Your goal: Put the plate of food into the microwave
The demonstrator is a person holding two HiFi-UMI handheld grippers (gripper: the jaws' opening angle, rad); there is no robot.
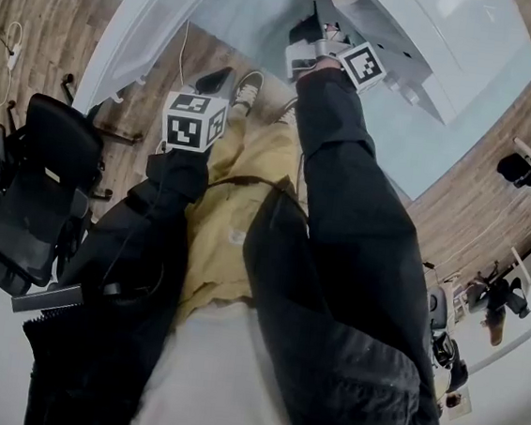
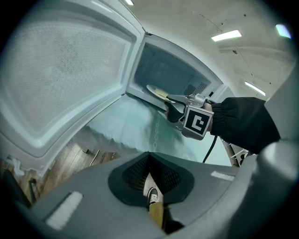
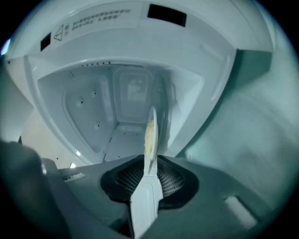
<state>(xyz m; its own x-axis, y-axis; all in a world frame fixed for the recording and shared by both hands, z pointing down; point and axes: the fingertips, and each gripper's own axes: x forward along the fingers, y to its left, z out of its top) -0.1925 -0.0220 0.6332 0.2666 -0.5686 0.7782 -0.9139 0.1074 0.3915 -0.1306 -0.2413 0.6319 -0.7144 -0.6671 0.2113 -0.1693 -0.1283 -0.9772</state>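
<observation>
So your plate (image 2: 156, 92) is inside the microwave (image 2: 177, 70) right now, lying about level and low in the cavity, close to its mouth. I can't tell whether it's actually resting on the cavity floor. There's a heap of pale yellow food (image 2: 161, 94) on it. Other than the plate, the cavity is bare white walls.

The door (image 2: 65, 79) is swung wide open to the left. The microwave stands on a table (image 2: 135, 121) with a teal top.

Your right tongs (image 2: 172, 103) reach into the mouth from the right, about level. In the right gripper view you see the plate (image 3: 152, 135) edge-on, with the food (image 3: 148, 135) on its left face and its near rim running down between the jaws. Those jaws stand apart, one mesh pad on each side of the rim, and the pads don't look like they're pressing on it. So the right tongs (image 3: 150, 161) are open around the rim, not clamping it.

Your left tongs (image 2: 149, 161) hang back on the near side, well clear of the microwave and angled down. The jaws are closed together with nothing in them. Through the slit you just see your shoe (image 2: 153, 196) on the wood floor.

There's a black chair (image 1: 42, 183) off to your left.
</observation>
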